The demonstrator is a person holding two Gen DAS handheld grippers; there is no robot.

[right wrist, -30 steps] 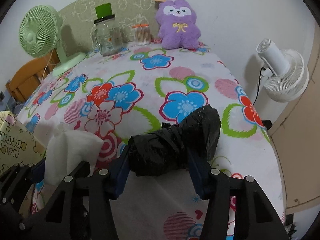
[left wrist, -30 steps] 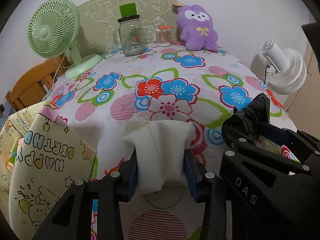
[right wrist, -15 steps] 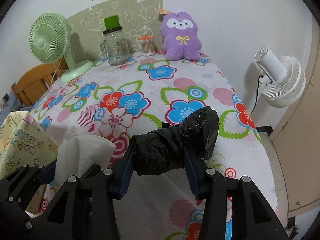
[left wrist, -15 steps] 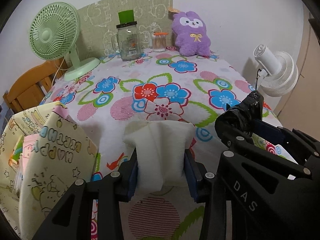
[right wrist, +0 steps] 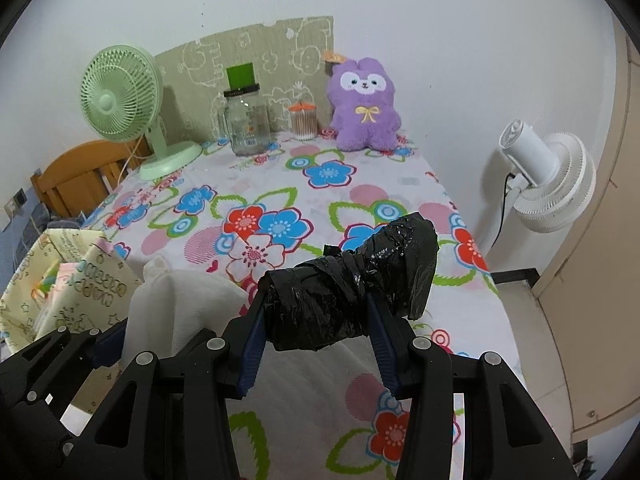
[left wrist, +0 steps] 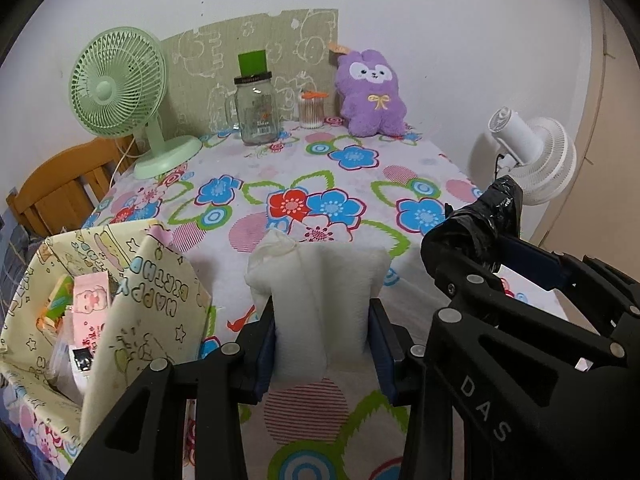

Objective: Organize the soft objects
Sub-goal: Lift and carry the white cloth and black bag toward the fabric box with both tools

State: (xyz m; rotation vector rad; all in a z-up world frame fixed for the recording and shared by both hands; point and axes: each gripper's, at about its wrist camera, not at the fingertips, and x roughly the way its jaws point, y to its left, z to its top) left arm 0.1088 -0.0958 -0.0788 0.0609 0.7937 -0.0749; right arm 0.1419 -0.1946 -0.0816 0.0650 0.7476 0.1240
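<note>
I see the floral table (left wrist: 280, 168) filling both views. At ten o'clock stands the green fan (left wrist: 116, 84); at twelve, the jar (left wrist: 256, 110) and plush (left wrist: 372, 94); at three, the white fan (right wrist: 548, 176). Only my left view looks into the bag (left wrist: 132, 320) at eight o'clock. My left gripper (left wrist: 322, 340) clamps the white cloth (left wrist: 320, 300). My right gripper (right wrist: 316, 320), tilted downward, pinches the black bundle (right wrist: 352, 280) above the table.

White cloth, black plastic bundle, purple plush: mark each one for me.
white cloth (left wrist: 320, 300), left wrist view, middle of its front fold.
black plastic bundle (right wrist: 320, 304), right wrist view, wrapped middle section.
purple plush (right wrist: 364, 116), right wrist view, on its chest bow.
</note>
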